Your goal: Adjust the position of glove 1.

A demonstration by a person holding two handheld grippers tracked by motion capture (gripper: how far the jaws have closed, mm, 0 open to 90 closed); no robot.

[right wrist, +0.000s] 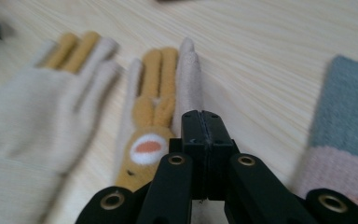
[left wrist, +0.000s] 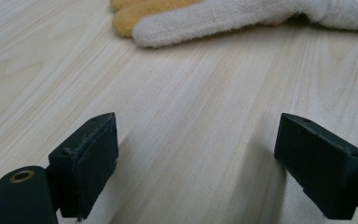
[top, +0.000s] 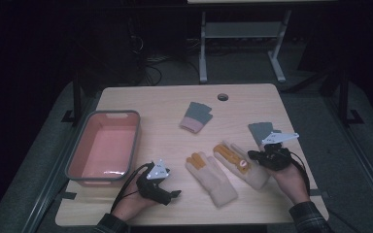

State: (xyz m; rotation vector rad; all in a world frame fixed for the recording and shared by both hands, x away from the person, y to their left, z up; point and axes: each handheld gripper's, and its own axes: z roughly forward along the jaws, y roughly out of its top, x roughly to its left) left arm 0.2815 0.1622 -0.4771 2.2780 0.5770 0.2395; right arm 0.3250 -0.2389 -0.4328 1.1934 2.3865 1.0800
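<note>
Two cream gloves with orange fingers lie side by side at the front middle of the table. The left cream glove (top: 211, 177) (right wrist: 37, 112) has its fingertips near my left gripper (top: 174, 195) (left wrist: 209, 158). That gripper rests low on the wood, open, with nothing between its jaws; the glove's cream finger (left wrist: 242, 18) lies ahead of it. My right gripper (top: 251, 155) (right wrist: 200, 116) is shut, hovering over the right cream glove (top: 235, 162) (right wrist: 154, 107), which carries an animal face patch. Nothing shows between its jaws, and the glove lies flat beneath.
A pink bin with a grey rim (top: 136, 141) stands at the left. One grey and pink glove (top: 196, 116) lies mid-table. Another grey glove (top: 261, 130) (right wrist: 349, 121) lies just right of my right gripper. A round cable hole (top: 222, 97) sits near the far edge.
</note>
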